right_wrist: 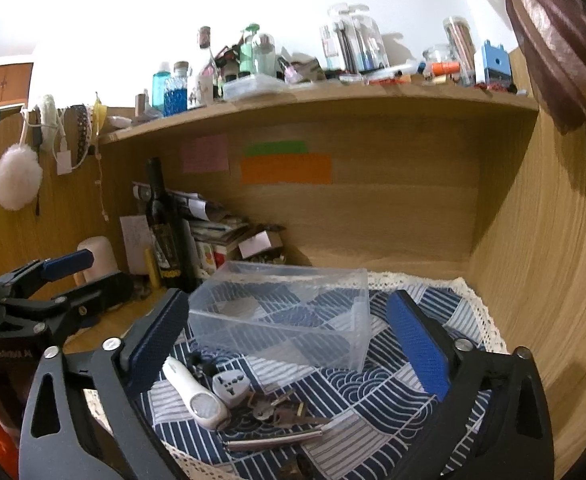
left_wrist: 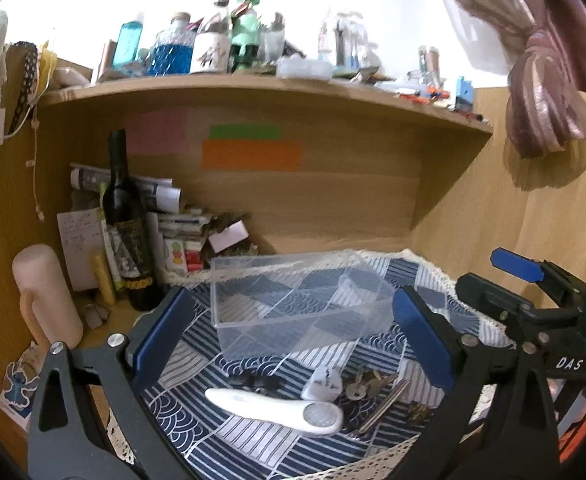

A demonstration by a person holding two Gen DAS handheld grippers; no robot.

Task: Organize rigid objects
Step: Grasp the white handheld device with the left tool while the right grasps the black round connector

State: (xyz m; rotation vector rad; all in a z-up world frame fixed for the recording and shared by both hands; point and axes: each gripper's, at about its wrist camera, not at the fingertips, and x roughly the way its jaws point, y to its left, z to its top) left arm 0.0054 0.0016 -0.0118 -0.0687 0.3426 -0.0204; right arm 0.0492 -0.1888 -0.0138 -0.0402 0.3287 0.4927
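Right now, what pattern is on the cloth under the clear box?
Navy-and-white patchwork of stripes and wave scallops on the cloth; clearest in right wrist view.

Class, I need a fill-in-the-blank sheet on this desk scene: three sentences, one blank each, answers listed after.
1. The clear plastic box on the patterned cloth has ____ inside it.
2. The keys lie between the white plug adapter and the ____ rod.
3. Both the left gripper and the right gripper have their jaws ____.

Answers: nothing; metal; open
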